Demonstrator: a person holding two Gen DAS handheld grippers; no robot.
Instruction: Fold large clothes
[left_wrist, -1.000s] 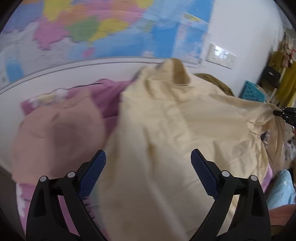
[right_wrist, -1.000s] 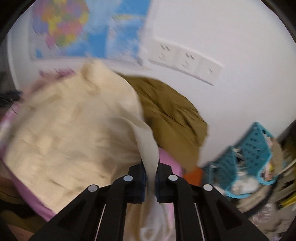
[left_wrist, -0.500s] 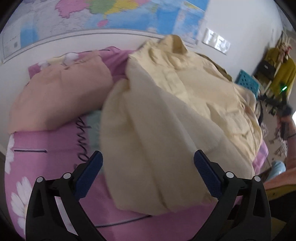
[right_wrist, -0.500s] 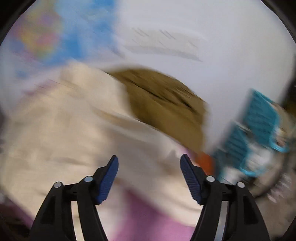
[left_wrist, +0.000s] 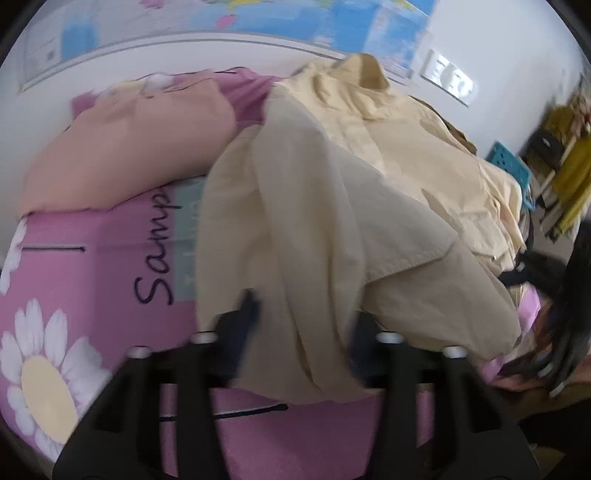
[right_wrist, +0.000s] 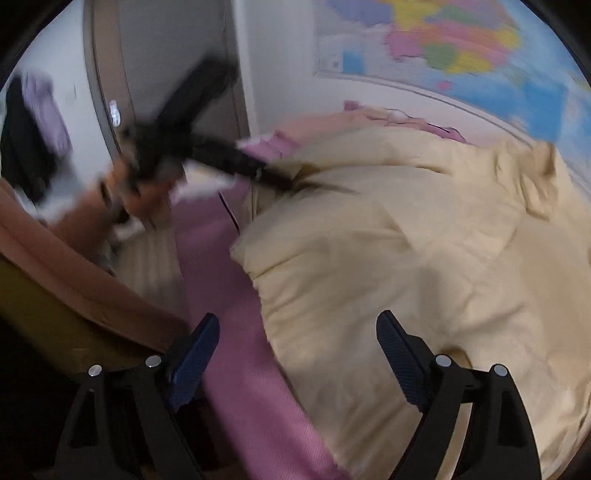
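Left gripper (left_wrist: 299, 325) has just been closing on a fold of the cream shirt (left_wrist: 332, 206) lying on the pink bed (left_wrist: 96, 273); right gripper (right_wrist: 297, 343), just opening, hovers empty above it.

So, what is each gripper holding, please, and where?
Right gripper, just opening, holds nothing. Left gripper: jaws have just been closing around the cream shirt at its near fold; grip unclear.

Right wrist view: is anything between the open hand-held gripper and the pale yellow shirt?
Nothing visible. The right hand-held gripper stands open directly over the edge of the pale yellow cotton shirt and the pink bedsheet.
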